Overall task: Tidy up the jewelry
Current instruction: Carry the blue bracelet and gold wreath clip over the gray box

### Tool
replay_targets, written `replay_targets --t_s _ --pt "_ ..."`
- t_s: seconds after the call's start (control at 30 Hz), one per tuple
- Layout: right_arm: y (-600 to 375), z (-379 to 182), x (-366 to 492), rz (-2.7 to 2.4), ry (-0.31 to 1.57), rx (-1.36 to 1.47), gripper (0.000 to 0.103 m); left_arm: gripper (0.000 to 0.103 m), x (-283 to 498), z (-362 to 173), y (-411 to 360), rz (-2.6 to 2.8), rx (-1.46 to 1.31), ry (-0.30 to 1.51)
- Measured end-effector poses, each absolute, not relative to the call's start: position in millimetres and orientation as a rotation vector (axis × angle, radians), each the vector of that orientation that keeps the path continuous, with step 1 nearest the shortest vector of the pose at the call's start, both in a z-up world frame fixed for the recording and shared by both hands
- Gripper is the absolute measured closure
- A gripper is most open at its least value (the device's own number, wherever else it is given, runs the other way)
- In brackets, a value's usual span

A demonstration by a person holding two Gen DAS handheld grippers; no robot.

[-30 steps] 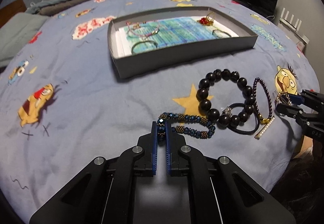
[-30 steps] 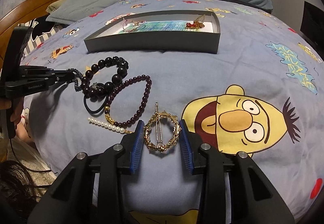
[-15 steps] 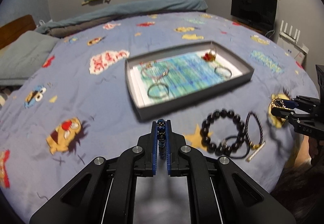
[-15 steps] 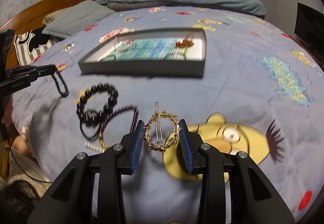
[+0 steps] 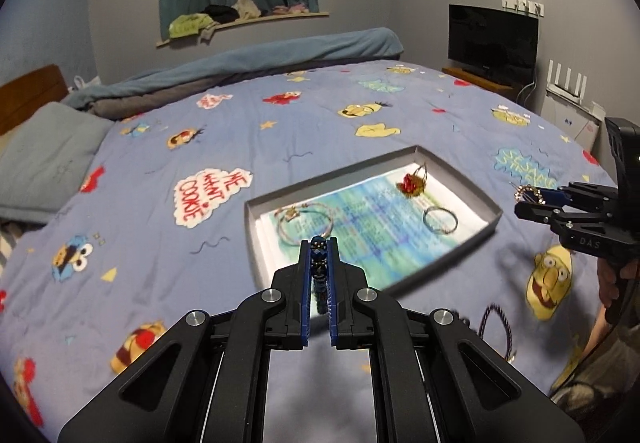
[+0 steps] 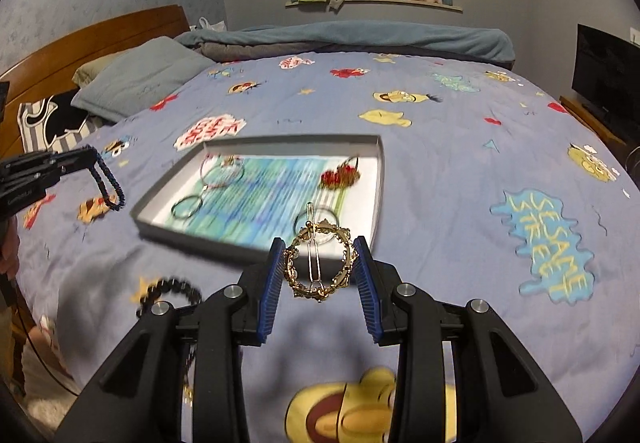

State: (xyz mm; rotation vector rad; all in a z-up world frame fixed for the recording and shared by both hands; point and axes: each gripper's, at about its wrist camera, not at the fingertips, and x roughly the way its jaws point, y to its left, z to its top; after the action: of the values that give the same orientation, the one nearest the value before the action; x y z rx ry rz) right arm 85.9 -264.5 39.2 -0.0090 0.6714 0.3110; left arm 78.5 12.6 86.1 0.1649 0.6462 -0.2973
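Both pieces are off the bedspread [image 5: 160,171] since a second ago: my left gripper [image 5: 319,263] is clamped narrow on the blue beaded bracelet [image 6: 105,179], my right gripper [image 6: 318,269] pinches the gold wreath hair clip [image 6: 318,267], and both hang near the grey tray [image 5: 256,243]'s front edge, so I judge the drop-off comes next. On the bedspread I read "ME WANT COOKIE" [image 5: 212,195] and "SESAME STREET" [image 6: 548,243]; "DAS" [image 5: 588,241] marks the right gripper's body.

1. Tray [image 6: 378,179] contents smeared by motion blur.
2. Black beads [image 6: 170,289] blurred, partly behind gripper.
3. Purple chain [image 5: 496,321] cut by gripper body.
4. Blue bracelet [image 5: 320,267] mostly hidden between jaws.
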Motion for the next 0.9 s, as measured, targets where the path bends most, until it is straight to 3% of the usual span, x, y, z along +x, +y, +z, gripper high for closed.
replay_targets --t_s 0.33,0.9 --pt "-252.4 21.8 133.1 0.317 0.757 0.006 0.068 0.095 103.1 76.0 -3.2 -0.378 0.122 0.685" --pt "-240.7 -2.2 155.1 0.346 0.898 -0.015 0.068 0.095 129.2 4.8 34.4 -0.325 0.015 0.906"
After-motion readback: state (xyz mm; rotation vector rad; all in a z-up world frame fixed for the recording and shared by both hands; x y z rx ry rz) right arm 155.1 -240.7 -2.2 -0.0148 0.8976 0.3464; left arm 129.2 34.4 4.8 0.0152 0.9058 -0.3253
